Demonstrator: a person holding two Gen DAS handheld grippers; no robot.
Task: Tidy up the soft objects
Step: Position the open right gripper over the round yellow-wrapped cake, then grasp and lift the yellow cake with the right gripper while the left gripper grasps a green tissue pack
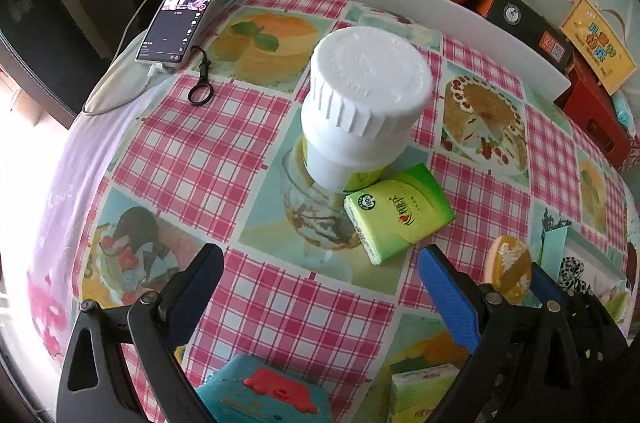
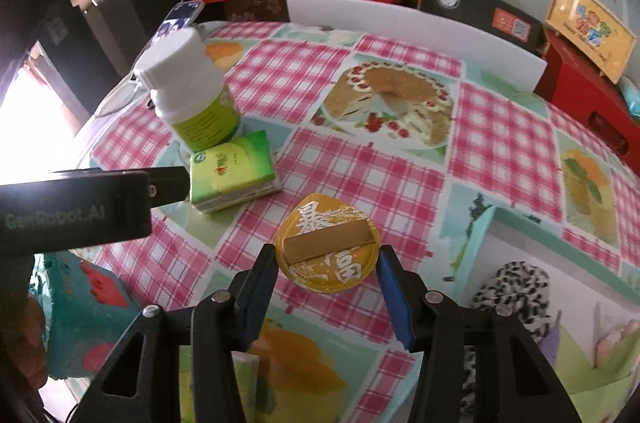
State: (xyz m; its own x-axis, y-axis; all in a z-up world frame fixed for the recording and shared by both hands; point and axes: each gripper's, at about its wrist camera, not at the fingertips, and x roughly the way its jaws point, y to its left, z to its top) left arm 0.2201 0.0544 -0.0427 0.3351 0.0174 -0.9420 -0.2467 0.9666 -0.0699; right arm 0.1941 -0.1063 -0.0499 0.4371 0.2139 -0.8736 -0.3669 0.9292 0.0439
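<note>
1. Left wrist view: my left gripper hangs with its jaws spread wide and nothing between them, low in the frame over the pink-checked, cake-printed tablecloth. Just ahead, at centre, the green plastic-wrapped tissue pack lies flat, touching the foot of the tall white-capped bottle with a green label. A teal foam block with a red shape on top and a second tissue pack sit at the bottom edge. A phone lies upper left.

2. Right wrist view: my right gripper holds the round gold-foil disc with white characters and a tan band, the blue pads pressing either side of it, at lower centre. A black-and-white fuzzy item sits at lower right.

3. My judgement: the sorting looks early; the soft items lie scattered, none visibly gathered, so the tissue packs, foam block and fuzzy item remain.
</note>
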